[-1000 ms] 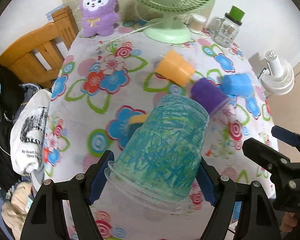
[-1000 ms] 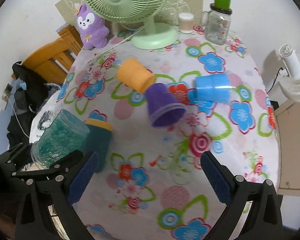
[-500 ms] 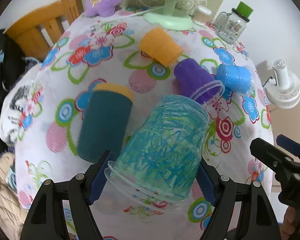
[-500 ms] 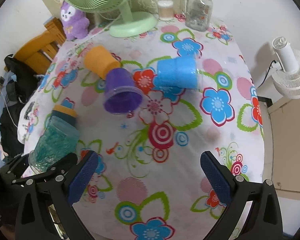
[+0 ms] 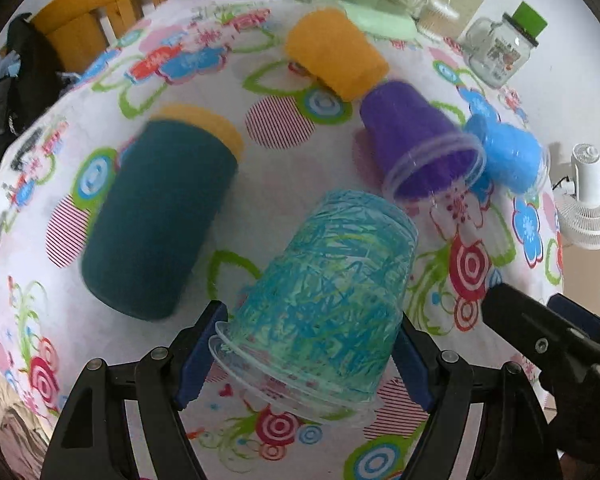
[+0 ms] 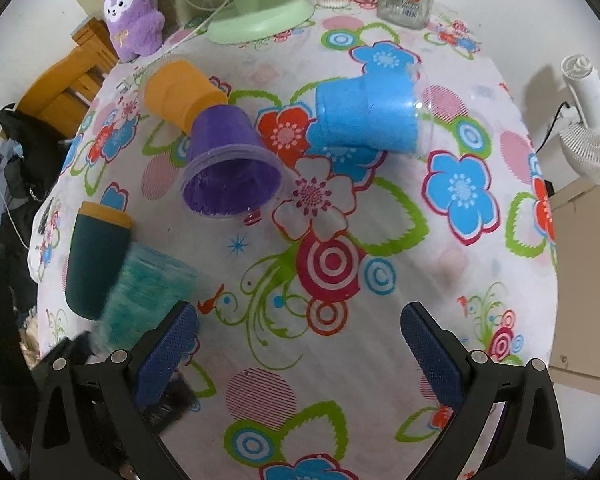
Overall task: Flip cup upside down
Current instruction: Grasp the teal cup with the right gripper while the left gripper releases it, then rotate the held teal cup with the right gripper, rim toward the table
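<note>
Between the left gripper (image 5: 306, 350) pads, clamped: teal cup (image 5: 328, 284), tilted, rim toward the camera, base pointing away, above the floral worktop (image 6: 380, 360). Just left of it, a dark tumbler (image 5: 152, 220), blurred. Farther off, lying on their sides: orange cup (image 5: 334, 54), purple cup (image 6: 230, 164), blue cup (image 6: 366, 114). Right gripper (image 6: 298, 350) spread wide, holding nothing.

Left gripper (image 5: 304, 354): black plastic frame w/ triangular cut-outs, two arms tipped w/ dark-blue pads (image 5: 198, 354); silver round screws are seen along each arm. Right gripper (image 6: 298, 350): same build, black frame, blue pads (image 6: 166, 354) w/ a fine dotted grip texture, paired silver screws near each pad base. No cables, sleeves or skin can be made out clearly.
</note>
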A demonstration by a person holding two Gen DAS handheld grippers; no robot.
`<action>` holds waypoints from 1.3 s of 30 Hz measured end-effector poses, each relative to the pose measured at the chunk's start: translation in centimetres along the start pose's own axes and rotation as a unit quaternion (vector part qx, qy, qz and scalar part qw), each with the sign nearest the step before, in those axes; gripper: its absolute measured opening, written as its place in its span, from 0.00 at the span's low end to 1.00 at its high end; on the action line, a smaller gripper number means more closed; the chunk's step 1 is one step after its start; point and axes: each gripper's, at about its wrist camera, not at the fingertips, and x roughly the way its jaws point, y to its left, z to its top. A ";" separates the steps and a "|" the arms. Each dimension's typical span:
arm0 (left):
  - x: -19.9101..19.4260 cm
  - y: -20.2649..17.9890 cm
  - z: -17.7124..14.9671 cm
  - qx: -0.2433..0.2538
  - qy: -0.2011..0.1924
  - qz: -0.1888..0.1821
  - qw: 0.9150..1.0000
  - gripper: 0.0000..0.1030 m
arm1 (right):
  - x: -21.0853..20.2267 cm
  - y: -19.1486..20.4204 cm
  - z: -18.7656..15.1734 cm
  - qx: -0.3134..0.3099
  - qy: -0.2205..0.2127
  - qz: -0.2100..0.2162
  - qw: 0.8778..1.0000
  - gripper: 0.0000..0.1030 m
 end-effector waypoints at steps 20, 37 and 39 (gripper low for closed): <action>-4.4 -0.9 -0.3 0.086 0.000 0.032 0.996 0.91 | -2.3 -0.1 -1.1 0.038 -0.012 0.036 0.999 1.00; -6.3 3.1 4.7 0.224 0.007 0.081 0.971 0.91 | 0.5 4.2 -0.4 0.172 0.014 0.073 0.982 0.96; -5.9 3.8 5.4 0.234 0.012 0.081 0.969 0.91 | 1.2 4.6 -0.2 0.183 0.022 0.067 0.981 0.93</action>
